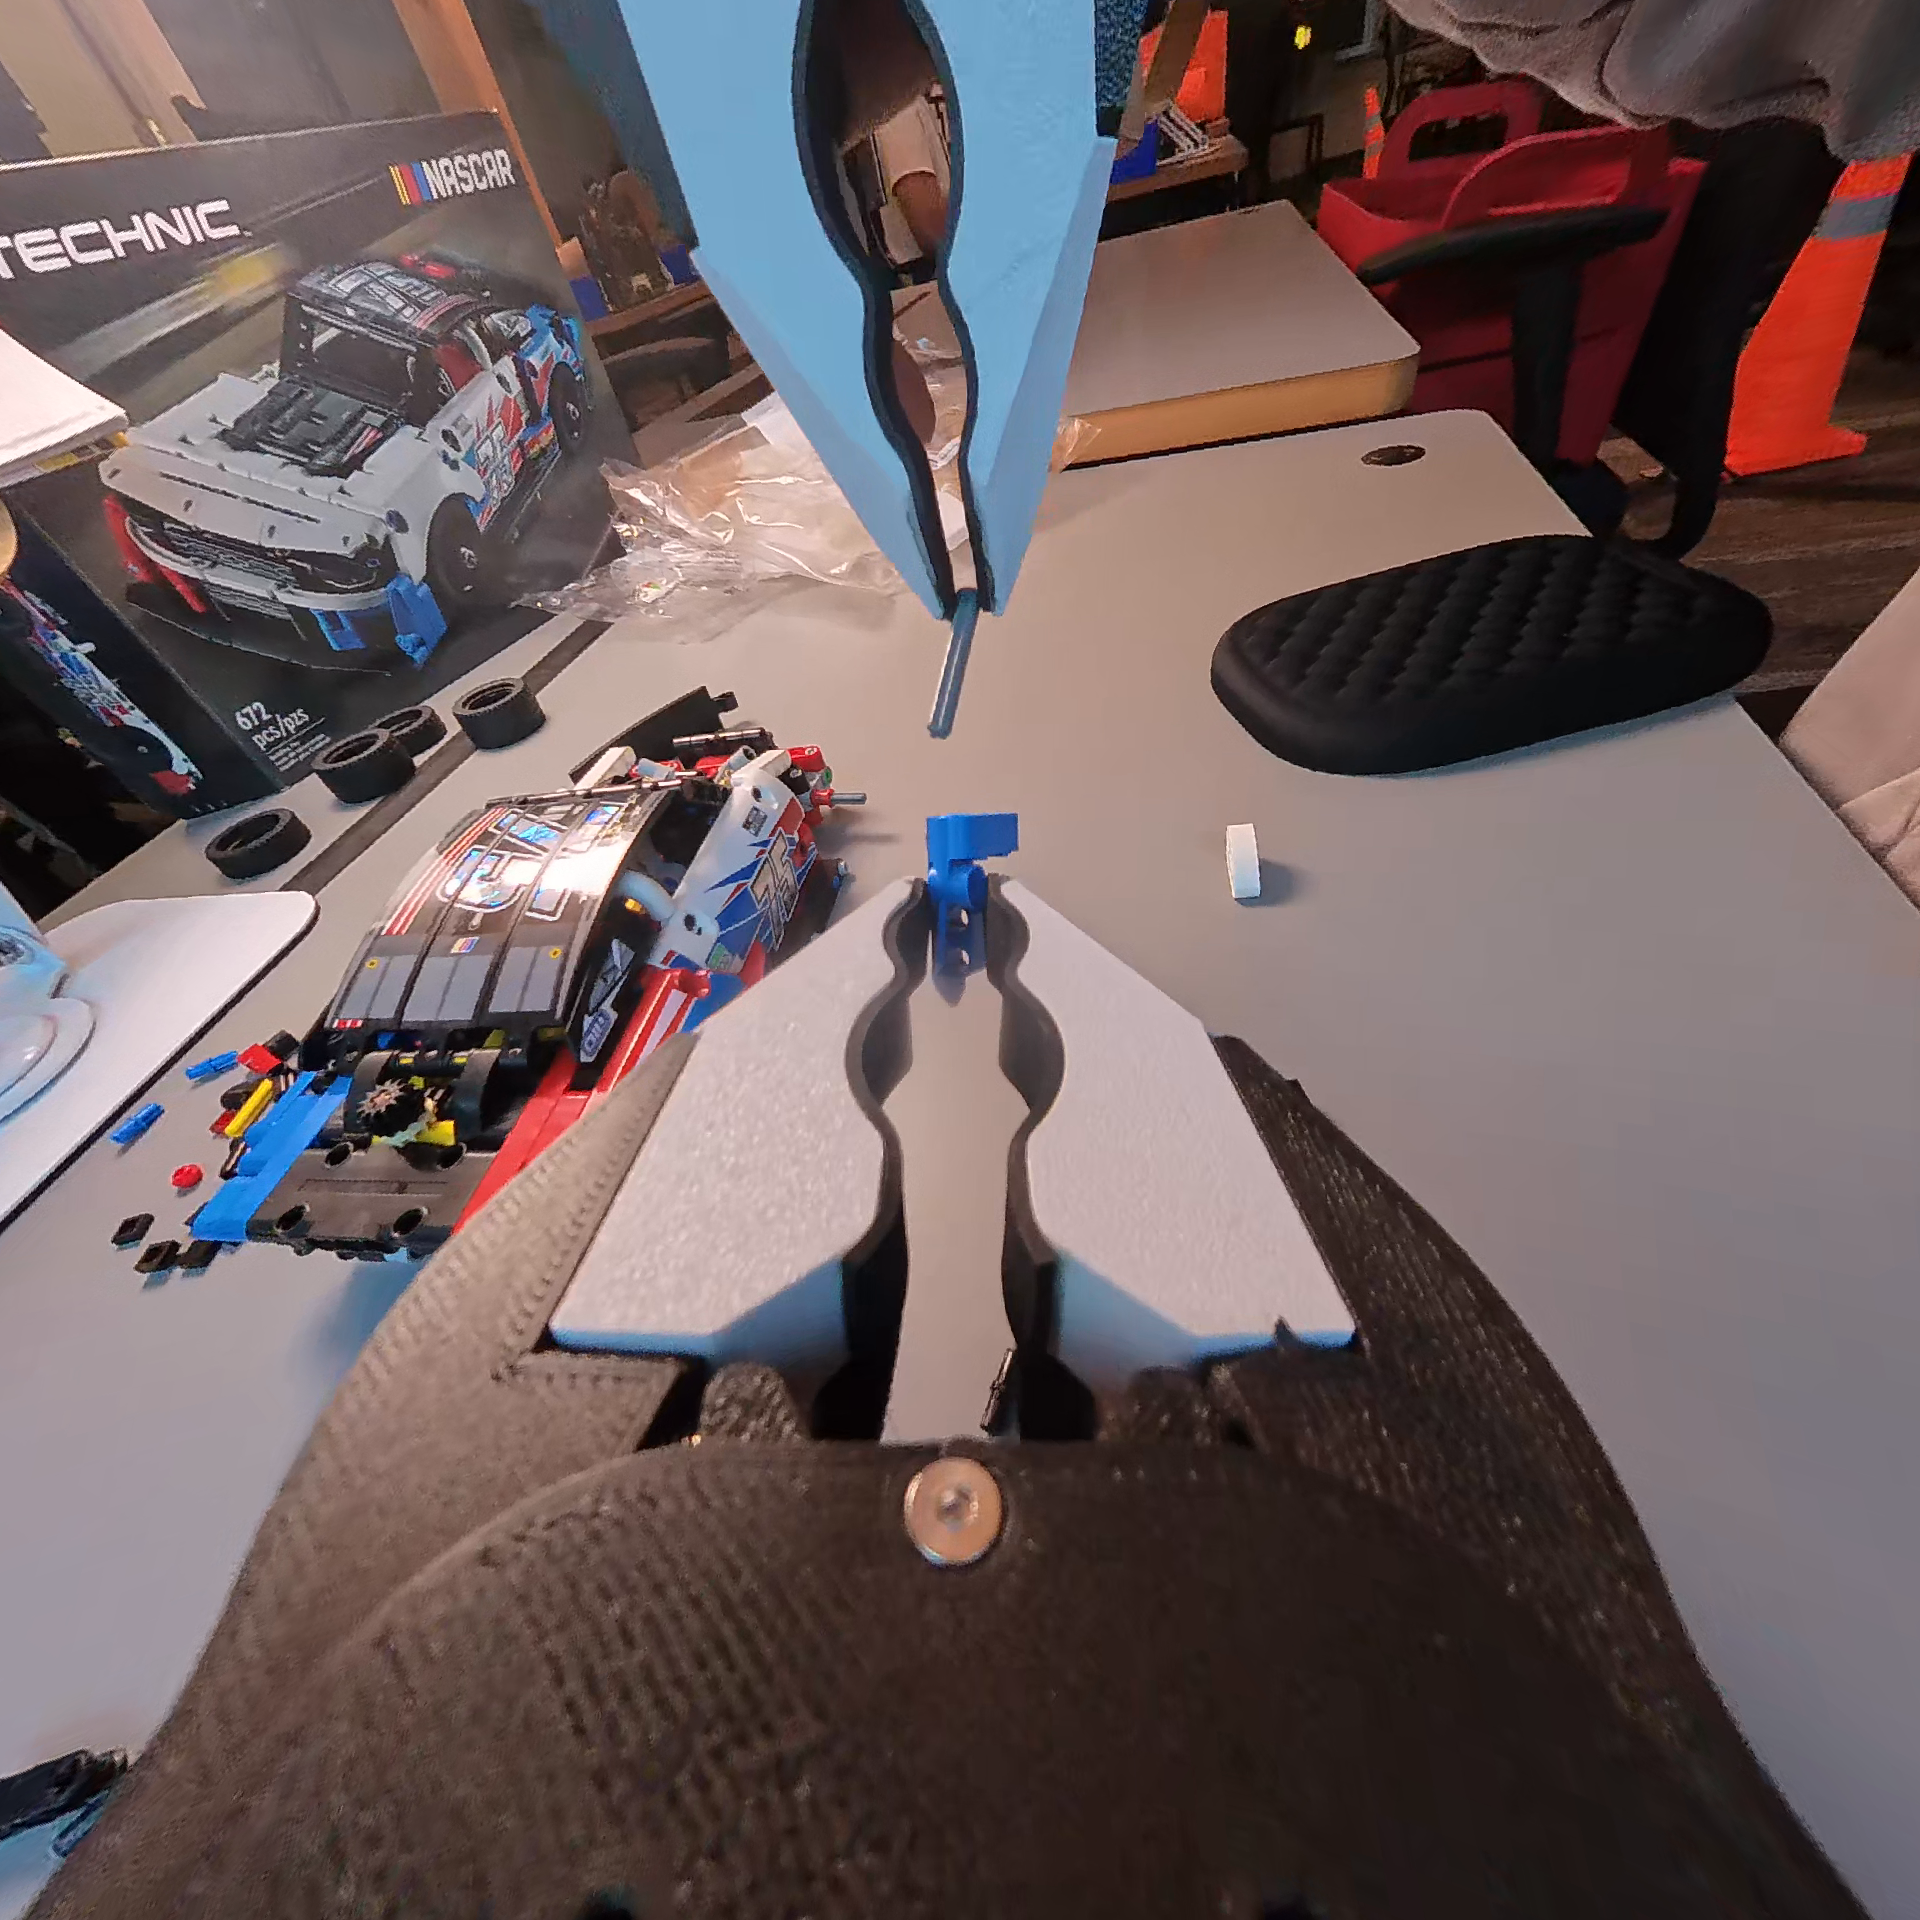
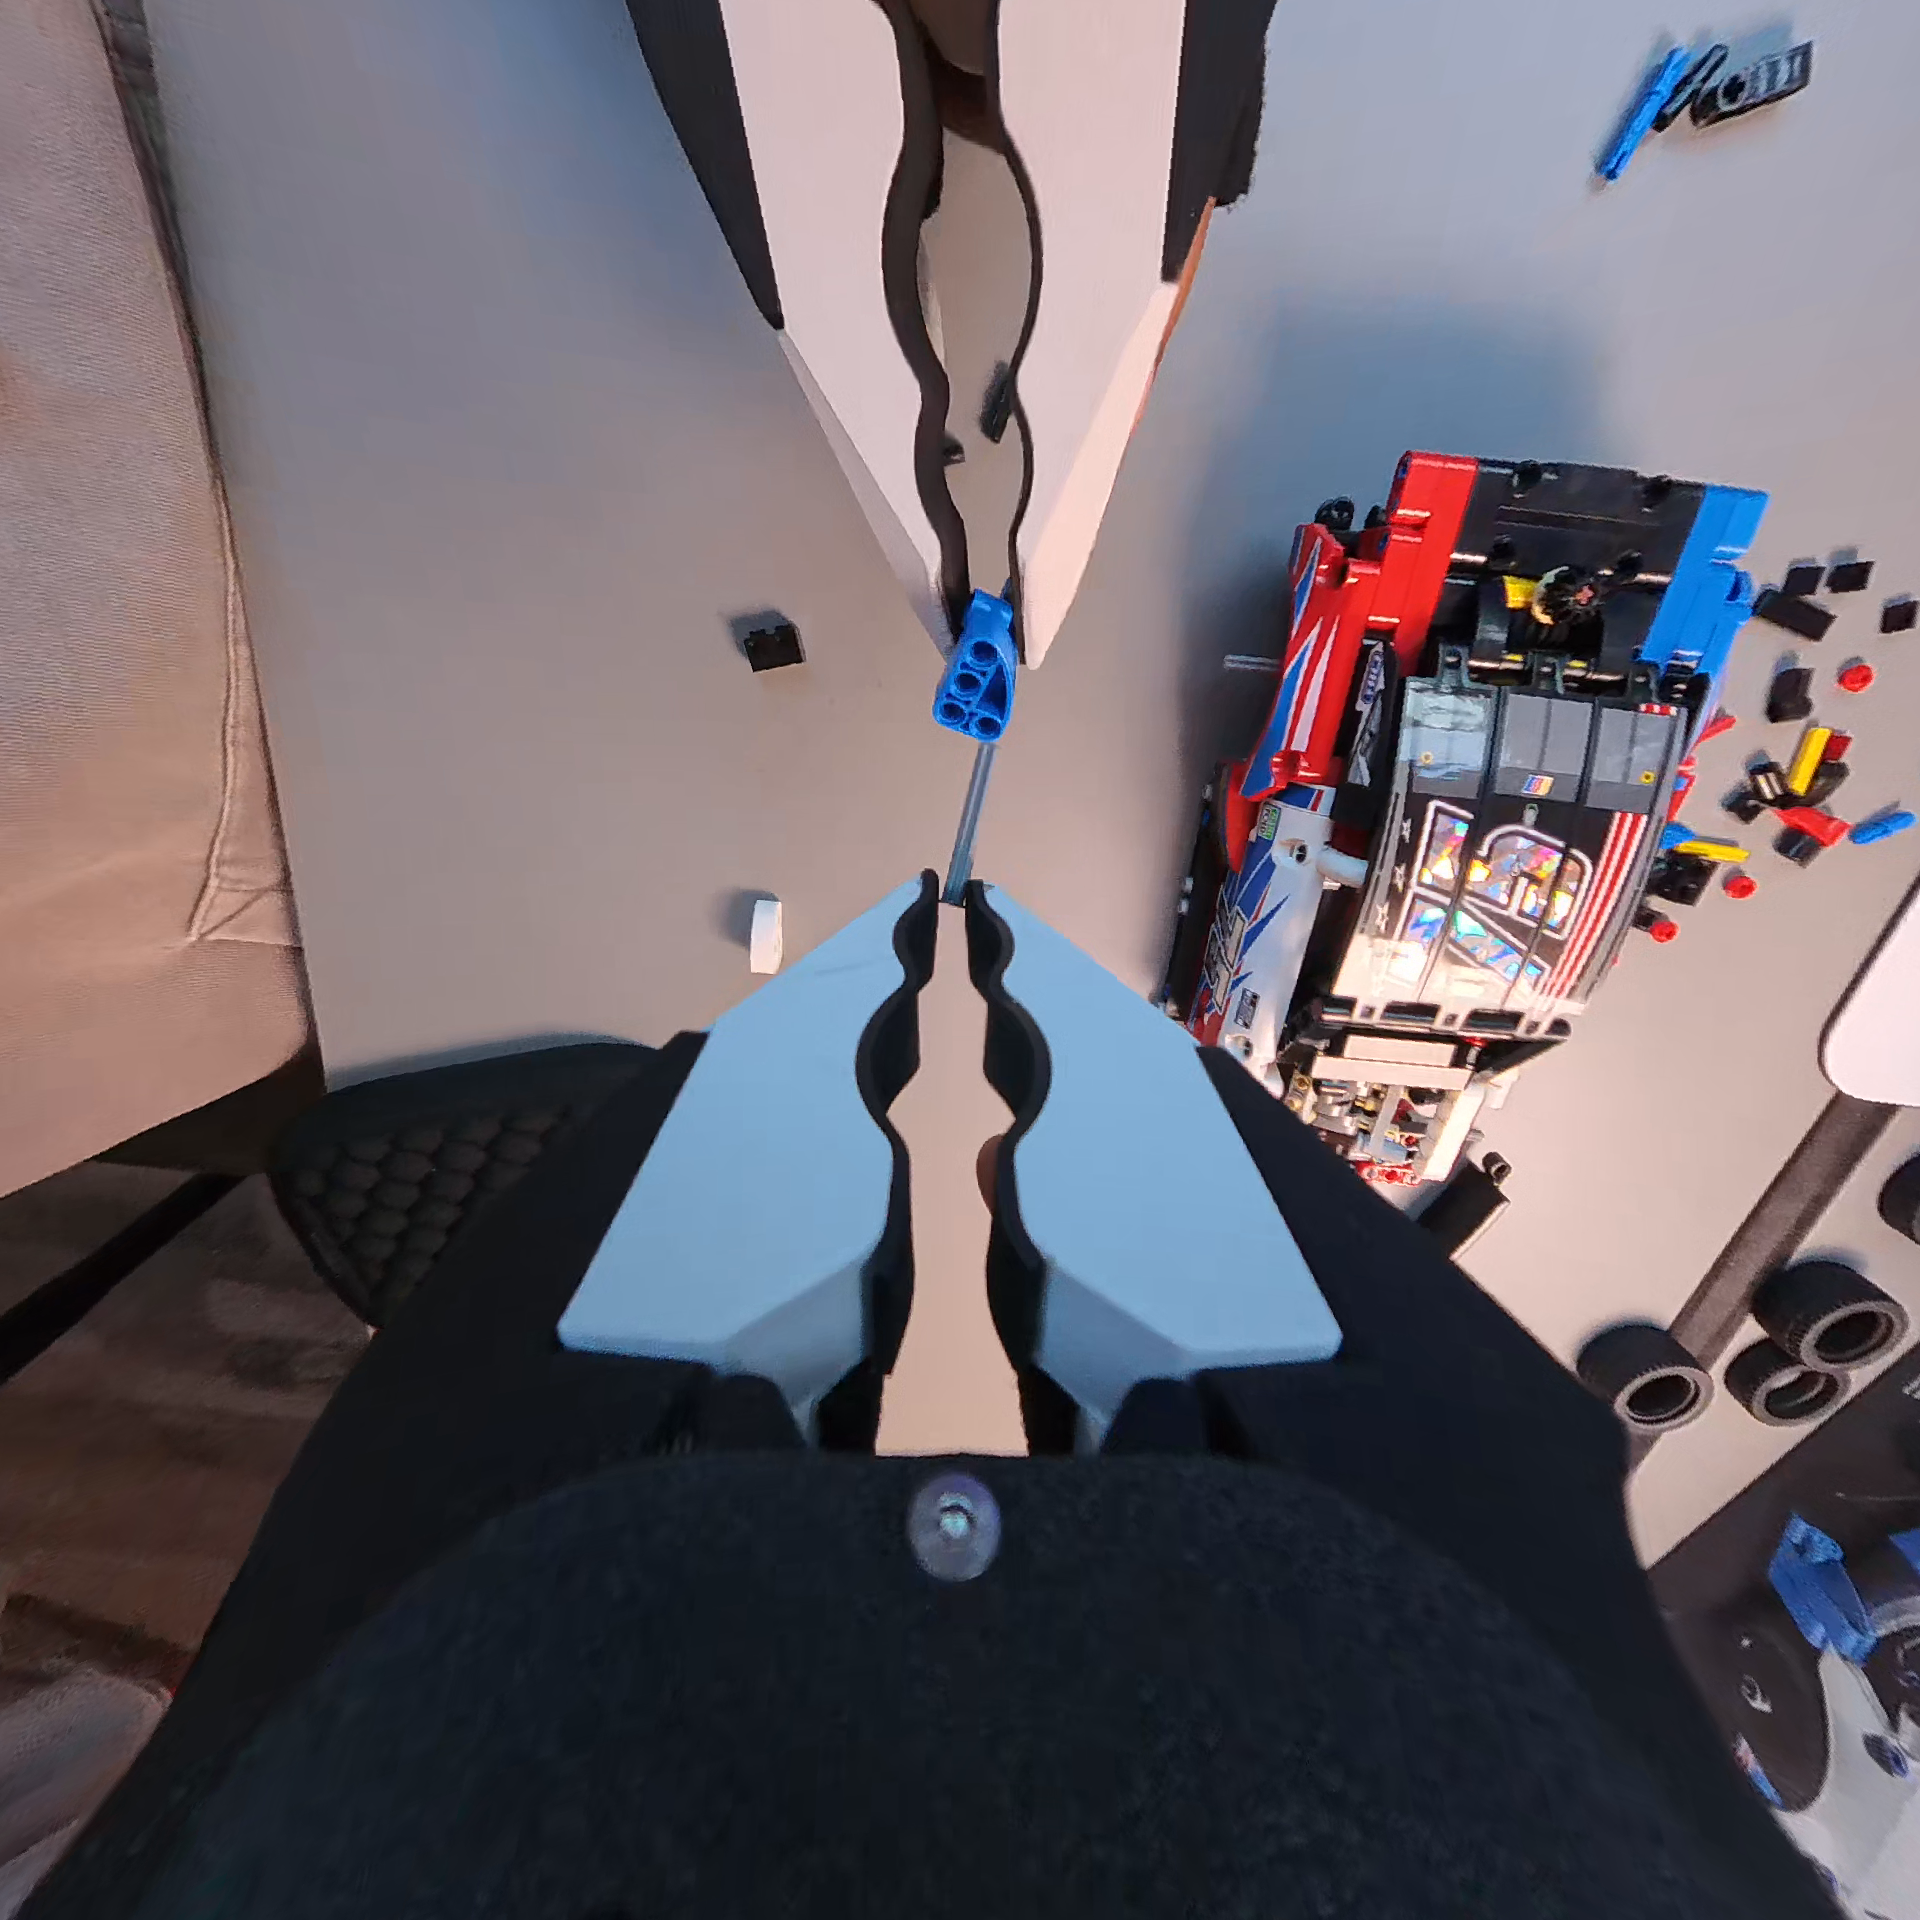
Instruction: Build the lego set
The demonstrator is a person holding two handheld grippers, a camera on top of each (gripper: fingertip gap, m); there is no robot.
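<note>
The lego set's small blue connector [image 1: 961,894] is pinched upright between the tips of the left gripper [image 1: 958,902], whose jaws are clenched on its lower end, while the right gripper [image 2: 954,891] has its tips clamped on one end of a thin grey axle [image 2: 970,805]. The two tools face each other tip to tip above the middle of the grey table [image 1: 1455,1039], and the axle's free end sits just short of the connector's round holes; whether it has entered one cannot be told. The step in hand appears to be threading the axle into the connector. The next move probably calls for lining the axle squarely with a hole and pushing straight along its length, as a tilt could jam it or twist the piece out of the grip. Farther out, the part-built race car [image 1: 582,966] lies toward the table's left side amid scattered small pieces [image 1: 223,1112], with loose black tyres [image 1: 364,764] and the set's box [image 1: 312,436] beyond it at the far left edge. A small white piece [image 1: 1243,860] lies alone on the right.
</note>
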